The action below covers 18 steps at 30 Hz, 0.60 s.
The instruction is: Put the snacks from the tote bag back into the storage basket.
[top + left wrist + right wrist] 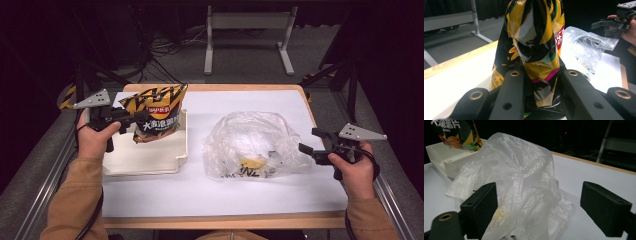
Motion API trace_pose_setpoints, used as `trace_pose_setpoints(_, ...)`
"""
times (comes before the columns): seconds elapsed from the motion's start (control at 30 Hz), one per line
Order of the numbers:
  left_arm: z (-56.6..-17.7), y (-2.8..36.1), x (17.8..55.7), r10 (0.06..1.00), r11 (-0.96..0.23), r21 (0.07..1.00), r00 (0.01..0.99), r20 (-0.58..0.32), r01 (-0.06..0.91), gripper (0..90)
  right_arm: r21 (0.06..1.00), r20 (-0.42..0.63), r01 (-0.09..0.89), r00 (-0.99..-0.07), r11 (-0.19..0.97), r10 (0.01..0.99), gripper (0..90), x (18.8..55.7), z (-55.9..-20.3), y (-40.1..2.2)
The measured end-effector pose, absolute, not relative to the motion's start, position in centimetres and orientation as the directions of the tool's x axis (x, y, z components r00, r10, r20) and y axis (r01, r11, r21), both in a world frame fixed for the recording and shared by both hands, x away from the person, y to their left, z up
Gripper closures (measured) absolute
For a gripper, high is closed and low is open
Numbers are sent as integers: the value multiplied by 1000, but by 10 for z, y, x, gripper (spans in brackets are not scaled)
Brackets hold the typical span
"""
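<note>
A black and yellow chip bag (156,112) hangs upright over the white tray (145,157), pinched at its side by my left gripper (136,116). In the left gripper view the bag (536,37) is squeezed between the two black jaws. A crumpled clear plastic bag (252,145) lies in the middle of the white table top with something yellow and black inside. My right gripper (312,142) stands open at the plastic bag's right edge. In the right gripper view the plastic bag (524,187) sits between and beyond the wide-apart jaws, which are not pressing on it.
The tray (449,157) has low walls and sits at the left of the table (240,195). The wooden table edge (225,220) runs along the front. A metal frame (247,35) stands on the floor behind the table.
</note>
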<state>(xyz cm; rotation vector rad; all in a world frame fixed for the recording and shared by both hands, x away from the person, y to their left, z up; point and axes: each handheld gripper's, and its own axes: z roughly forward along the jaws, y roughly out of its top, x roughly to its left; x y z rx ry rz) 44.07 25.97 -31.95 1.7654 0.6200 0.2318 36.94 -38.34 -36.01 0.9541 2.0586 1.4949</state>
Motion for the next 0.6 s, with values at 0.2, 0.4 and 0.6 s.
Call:
trace_pose_setpoints(0.2, -333, 262, 446, 521, -159, 934, 830, -196, 321, 779, 941, 55, 280, -681, 190, 730, 149, 370, -360, -382)
trace_pose_setpoints(0.4, -341, 264, 450, 515, -152, 930, 830, -214, 335, 779, 940, 56, 282, -683, 193, 728, 149, 371, -360, -381)
trace_pose_setpoints(0.6, -350, 263, 452, 512, -157, 923, 828, -229, 352, 775, 942, 53, 276, -687, 192, 725, 149, 370, -359, -381)
